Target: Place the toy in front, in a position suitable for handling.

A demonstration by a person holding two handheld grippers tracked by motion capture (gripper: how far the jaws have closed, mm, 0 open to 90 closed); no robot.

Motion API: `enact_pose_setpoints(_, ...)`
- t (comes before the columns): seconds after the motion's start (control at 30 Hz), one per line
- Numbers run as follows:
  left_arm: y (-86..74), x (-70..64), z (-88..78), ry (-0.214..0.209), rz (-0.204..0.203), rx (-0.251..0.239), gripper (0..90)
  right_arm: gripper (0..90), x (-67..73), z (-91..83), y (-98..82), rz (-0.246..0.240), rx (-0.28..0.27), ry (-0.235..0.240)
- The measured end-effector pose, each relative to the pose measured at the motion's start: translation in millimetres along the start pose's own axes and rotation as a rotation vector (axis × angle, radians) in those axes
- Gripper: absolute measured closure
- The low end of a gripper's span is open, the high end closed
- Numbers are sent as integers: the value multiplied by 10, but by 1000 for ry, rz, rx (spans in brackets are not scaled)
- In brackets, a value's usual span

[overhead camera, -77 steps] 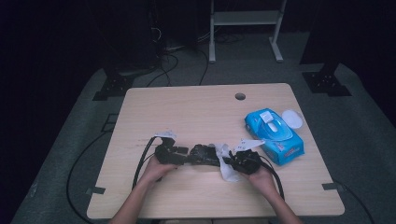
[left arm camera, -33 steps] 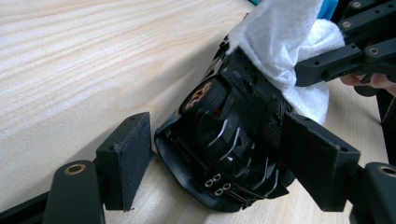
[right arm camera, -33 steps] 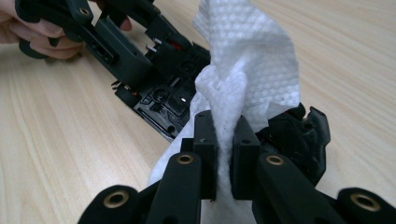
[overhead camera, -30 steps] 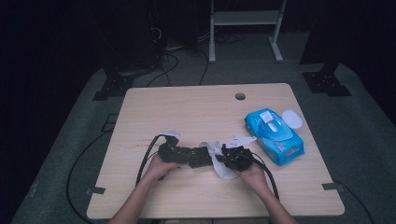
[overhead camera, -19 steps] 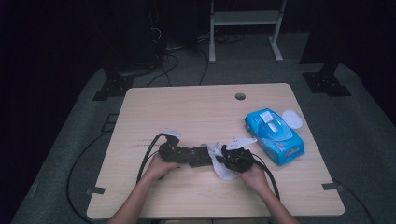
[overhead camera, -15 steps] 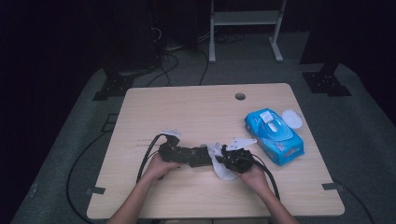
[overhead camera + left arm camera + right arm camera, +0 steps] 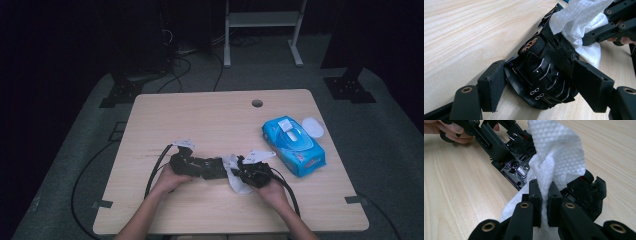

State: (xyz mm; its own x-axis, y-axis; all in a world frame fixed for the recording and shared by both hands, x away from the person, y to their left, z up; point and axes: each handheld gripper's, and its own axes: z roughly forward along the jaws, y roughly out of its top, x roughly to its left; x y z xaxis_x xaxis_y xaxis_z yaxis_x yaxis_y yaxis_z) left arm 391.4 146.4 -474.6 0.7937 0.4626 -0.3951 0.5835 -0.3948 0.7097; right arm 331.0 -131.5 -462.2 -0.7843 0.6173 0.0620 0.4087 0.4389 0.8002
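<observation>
The left gripper [image 7: 537, 87] grips a black toy car [image 7: 544, 75] across its body, pads pressed to both flanks, jaws partway apart. The right gripper [image 7: 545, 195] is clenched tight on a white wipe [image 7: 556, 160], which lies against the car.

From above, the car [image 7: 210, 167] sits low and centre on the table [image 7: 210, 120], long axis running left to right between the hands. The left gripper view shows a gold-hubbed wheel and chrome tailpipes facing the camera. The high view adds a blue wipe pack [image 7: 294, 146] at right.
</observation>
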Motion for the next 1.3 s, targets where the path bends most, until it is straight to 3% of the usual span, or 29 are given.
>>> enact_pose_setpoints(0.5, -40, -90, -27, 36, 79, -28, 283, 847, -2, -75, 10, 34, 13, 17)
enact_pose_setpoints(0.8, -64, -157, -40, 66, 130, -41, 284, 846, -130, -208, 299, 49, -46, -19)
enact_pose_setpoints(0.97, -69, -218, -50, 96, 186, -41, 286, 842, -175, -80, 451, 67, -27, -12)
enact_pose_setpoints(1.17, -99, -244, -59, 106, 212, -54, 288, 842, -212, 136, 594, 88, 2, -4)
enact_pose_setpoints(1.3, -106, -293, -61, 128, 245, -57, 290, 838, -211, 218, 678, 87, 49, 35)
